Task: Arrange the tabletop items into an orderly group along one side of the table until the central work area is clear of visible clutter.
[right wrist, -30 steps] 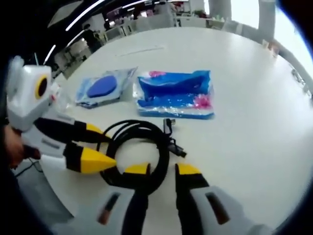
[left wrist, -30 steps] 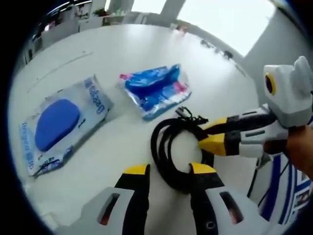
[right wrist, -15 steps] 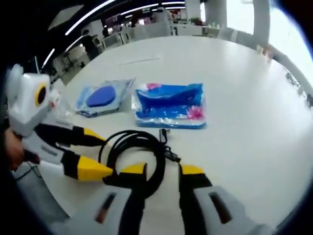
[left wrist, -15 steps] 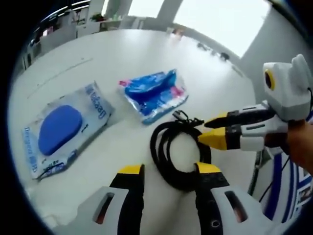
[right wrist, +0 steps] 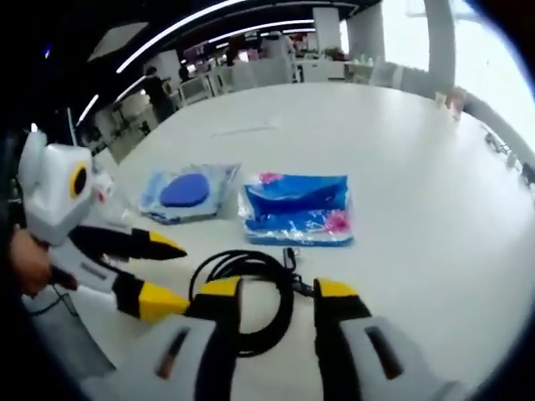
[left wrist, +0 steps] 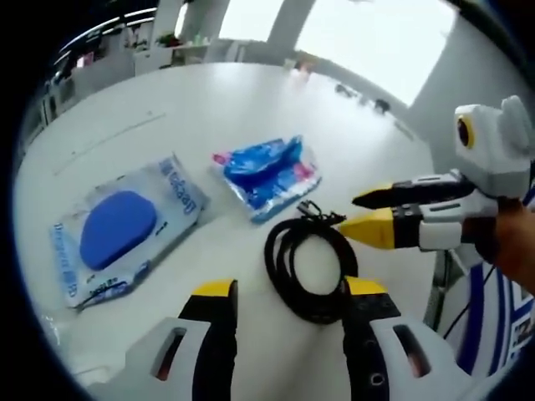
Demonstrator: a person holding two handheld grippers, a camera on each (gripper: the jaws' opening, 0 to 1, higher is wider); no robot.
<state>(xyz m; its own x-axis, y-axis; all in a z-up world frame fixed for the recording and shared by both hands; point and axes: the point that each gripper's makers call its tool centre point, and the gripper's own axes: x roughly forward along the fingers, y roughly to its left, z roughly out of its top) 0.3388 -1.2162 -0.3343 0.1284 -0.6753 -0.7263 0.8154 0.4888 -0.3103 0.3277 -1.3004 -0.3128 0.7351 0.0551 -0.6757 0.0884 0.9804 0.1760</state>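
1. Now your left gripper (left wrist: 288,292) and right gripper (right wrist: 277,291) both hang wide, empty.
2. Coiled cable (left wrist: 308,269) lies at twelve o'clock, near the table (left wrist: 217,109) edge.
3. It looks limp; pinch several loops together.

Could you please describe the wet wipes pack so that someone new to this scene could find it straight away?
Start at the white round table. Three items lie near its close edge: a coiled black cable, a crumpled blue plastic packet, and beyond that packet from the cable, the wet wipes pack. It is the flat, pale one with a large blue oval lid on top.
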